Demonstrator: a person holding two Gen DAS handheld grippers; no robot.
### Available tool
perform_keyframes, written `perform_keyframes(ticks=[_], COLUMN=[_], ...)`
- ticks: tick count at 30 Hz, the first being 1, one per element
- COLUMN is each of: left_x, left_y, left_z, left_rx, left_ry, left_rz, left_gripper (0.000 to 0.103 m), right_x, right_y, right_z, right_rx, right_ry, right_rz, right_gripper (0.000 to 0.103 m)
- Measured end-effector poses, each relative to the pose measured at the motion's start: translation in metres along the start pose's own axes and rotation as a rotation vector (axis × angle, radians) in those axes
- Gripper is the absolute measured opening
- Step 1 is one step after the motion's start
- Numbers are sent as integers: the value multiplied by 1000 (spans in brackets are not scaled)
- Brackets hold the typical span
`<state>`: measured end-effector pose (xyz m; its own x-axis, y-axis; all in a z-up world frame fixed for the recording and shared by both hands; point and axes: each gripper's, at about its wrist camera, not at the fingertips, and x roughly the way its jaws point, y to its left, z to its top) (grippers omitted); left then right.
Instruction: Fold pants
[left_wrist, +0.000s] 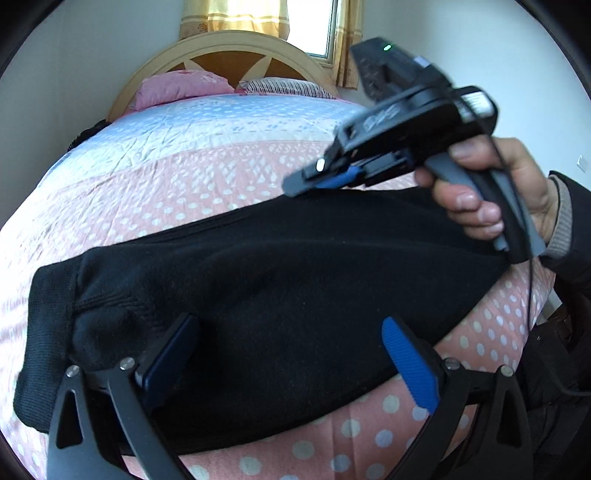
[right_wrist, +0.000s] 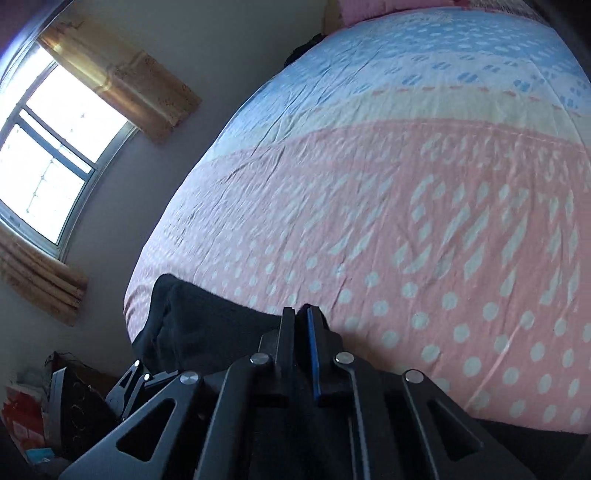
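My left tongs (left_wrist: 288, 354) stand spread wide, holding nothing; the black pants (left_wrist: 258, 280) lie on the bed directly under and between the two blue pads (left_wrist: 410, 365), and I cannot tell whether the pads brush the cloth. The pants stretch crosswise ahead of these tongs as a folded dark band, one end bunched off to the left beyond the left finger, the other running to the right under my other hand.

My right tongs (right_wrist: 301, 314) are closed, pads together, with nothing visibly pinched between them. In the left wrist view they (left_wrist: 299, 182) hover above the far right part of the pants, clear of the cloth, gripped by my right hand (left_wrist: 491, 192) with a dark sleeve (left_wrist: 569, 229) behind it. From the right wrist view, the pants (right_wrist: 207, 325) show as a dark heap just left of and beneath the closed tips.

Beyond both tongs spreads the bedspread (left_wrist: 192, 170), pink with white dots nearby and pale blue farther off. At the far end sit a pink pillow (left_wrist: 181, 86) and a striped pillow (left_wrist: 288, 88) against the wooden headboard (left_wrist: 236, 46), with a curtained window (right_wrist: 55, 147) behind.
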<state>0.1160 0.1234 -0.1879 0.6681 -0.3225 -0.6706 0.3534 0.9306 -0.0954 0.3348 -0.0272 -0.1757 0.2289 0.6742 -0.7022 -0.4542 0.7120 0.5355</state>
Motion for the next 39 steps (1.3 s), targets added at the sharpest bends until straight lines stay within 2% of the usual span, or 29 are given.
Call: perform_keyframes(ticks=[2,4,7,8,10,12,14,17,20,22,26,28,32,35,36,39], left_x=[0,-1,-2,-3,-4,-7,-14,-17,-12,-6,4,10,20,20,18,18], left_y=[-2,-4,-4,-6,-7,-8,-14,-34,-52,-65,-85,-91,-104,-111,-115,-127], left_z=[-2,-4,-6,-6,-2,5,9,15,19,22,33,39,40,38,38,38], left_rx=[16,29,31,30,17,-13,-30,24,75,105,142,149,166,185,203,251], left_ry=[2,0,-5,-5,-2,-11,-40,-61,-56,-50,-49,-36,-7,1,-7,-18], left_rz=[1,7,11,10,17,9,-14,-18,-35,-54,-88,-110,-102,-118,-118,-134], left_gripper=[103,103,103,103,103,103,103,103,103,103,103,103,103,102,99,93], right_x=[13,12,-15,-31,-72,-116,-158,-237,-285,-304,-310,-308,-304,-291,-288,-299], right_y=[-10,-10,-9,-11,-21,-39,-59,-103,-138,-159,-193,-205,-214,-217,-218,-225], right_z=[2,0,-12,-18,-34,-50,-65,-106,-151,-179,-215,-223,-224,-214,-214,-221], right_rx=[28,35,31,24,19,25,53,175,305,377,488,531,552,568,576,651], right_ry=[24,19,-9,-31,-79,-134,-188,-313,-376,-390,-399,-409,-434,-431,-436,-561], right_rz=[-36,-6,35,33,19,3,-26,-68,-159,-184,-183,-149,-71,-55,-62,-116], right_gripper=[5,6,11,12,25,34,34,34,34,34,34,34,34,34,34,34])
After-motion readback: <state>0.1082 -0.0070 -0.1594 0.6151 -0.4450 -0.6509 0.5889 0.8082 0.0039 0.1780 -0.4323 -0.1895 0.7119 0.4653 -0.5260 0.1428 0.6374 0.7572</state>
